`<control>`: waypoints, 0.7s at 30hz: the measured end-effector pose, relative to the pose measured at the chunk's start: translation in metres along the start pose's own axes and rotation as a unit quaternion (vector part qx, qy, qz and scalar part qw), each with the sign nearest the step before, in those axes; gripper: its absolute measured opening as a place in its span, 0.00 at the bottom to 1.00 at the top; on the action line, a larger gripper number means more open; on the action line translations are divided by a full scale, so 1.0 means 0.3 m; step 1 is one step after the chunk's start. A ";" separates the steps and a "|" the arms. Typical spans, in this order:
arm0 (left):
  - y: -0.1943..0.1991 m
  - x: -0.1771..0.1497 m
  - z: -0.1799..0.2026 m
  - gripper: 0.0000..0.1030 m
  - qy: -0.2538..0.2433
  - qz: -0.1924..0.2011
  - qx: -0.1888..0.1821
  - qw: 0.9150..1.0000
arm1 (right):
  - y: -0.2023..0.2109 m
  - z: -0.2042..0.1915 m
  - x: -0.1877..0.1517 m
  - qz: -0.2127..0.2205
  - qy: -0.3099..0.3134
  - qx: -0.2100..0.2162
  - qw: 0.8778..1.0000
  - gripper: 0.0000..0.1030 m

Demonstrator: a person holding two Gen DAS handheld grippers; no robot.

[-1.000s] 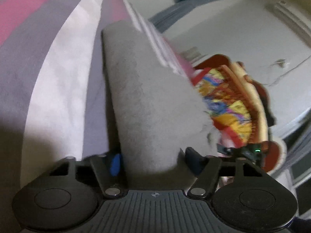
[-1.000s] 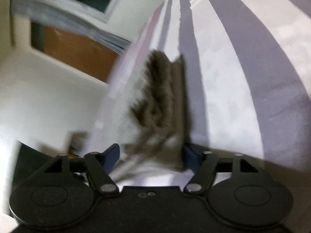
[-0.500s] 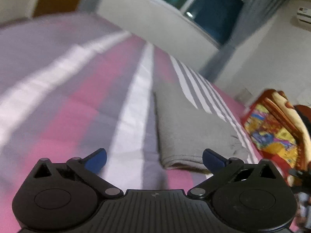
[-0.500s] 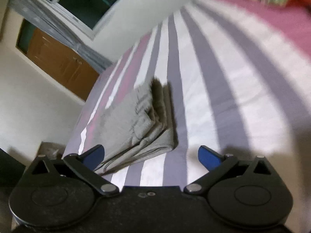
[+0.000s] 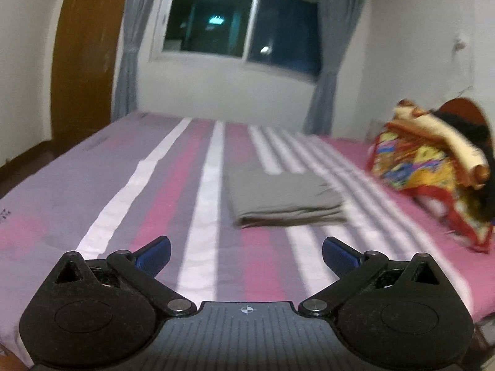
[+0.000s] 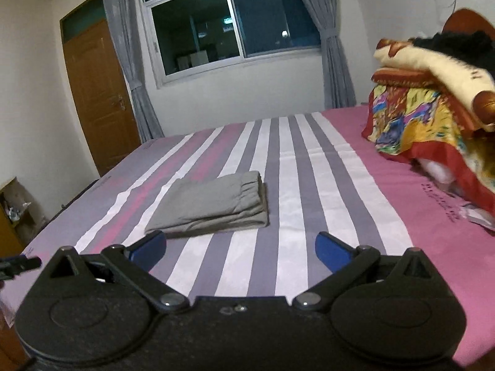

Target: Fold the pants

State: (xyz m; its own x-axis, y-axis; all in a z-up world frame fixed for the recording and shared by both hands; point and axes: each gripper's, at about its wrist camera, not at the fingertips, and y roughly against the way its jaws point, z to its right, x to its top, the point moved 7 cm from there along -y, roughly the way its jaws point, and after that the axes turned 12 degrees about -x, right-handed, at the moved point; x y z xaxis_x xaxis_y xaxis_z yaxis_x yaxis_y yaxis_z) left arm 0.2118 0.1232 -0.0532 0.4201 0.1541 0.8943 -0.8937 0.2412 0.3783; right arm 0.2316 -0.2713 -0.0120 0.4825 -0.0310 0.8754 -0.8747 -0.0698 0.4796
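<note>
The grey pants (image 5: 284, 196) lie folded into a flat rectangle on the striped bed sheet (image 5: 154, 191); they also show in the right wrist view (image 6: 213, 204), with the elastic waistband on top at the far right. My left gripper (image 5: 246, 255) is open and empty, held back from the pants above the near part of the bed. My right gripper (image 6: 238, 249) is open and empty, also short of the pants, with its left fingertip close to the pile's near edge in the view.
A colourful blanket pile (image 6: 433, 117) sits at the right end of the bed, also in the left wrist view (image 5: 433, 167). A wooden door (image 6: 99, 99), a window with grey curtains (image 6: 229, 21) and a low shelf (image 6: 15, 207) stand beyond the bed.
Both grippers have let go of the pants, opened wide and drawn back and up. The folded pants now lie on the bed, farther from both cameras.
</note>
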 end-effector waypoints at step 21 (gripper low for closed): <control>0.523 0.033 0.394 1.00 -0.050 0.076 -0.017 0.996 | 0.564 -0.199 -0.057 0.099 0.061 0.035 0.993 1.00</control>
State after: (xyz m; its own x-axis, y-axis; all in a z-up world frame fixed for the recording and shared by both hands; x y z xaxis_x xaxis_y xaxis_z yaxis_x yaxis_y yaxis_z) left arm 0.0570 0.0493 0.0433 0.2603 0.0949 0.9609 -0.9393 0.2552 0.2292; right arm 0.0727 -0.2230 0.0579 0.2883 0.0696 0.9550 -0.9444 -0.1437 0.2956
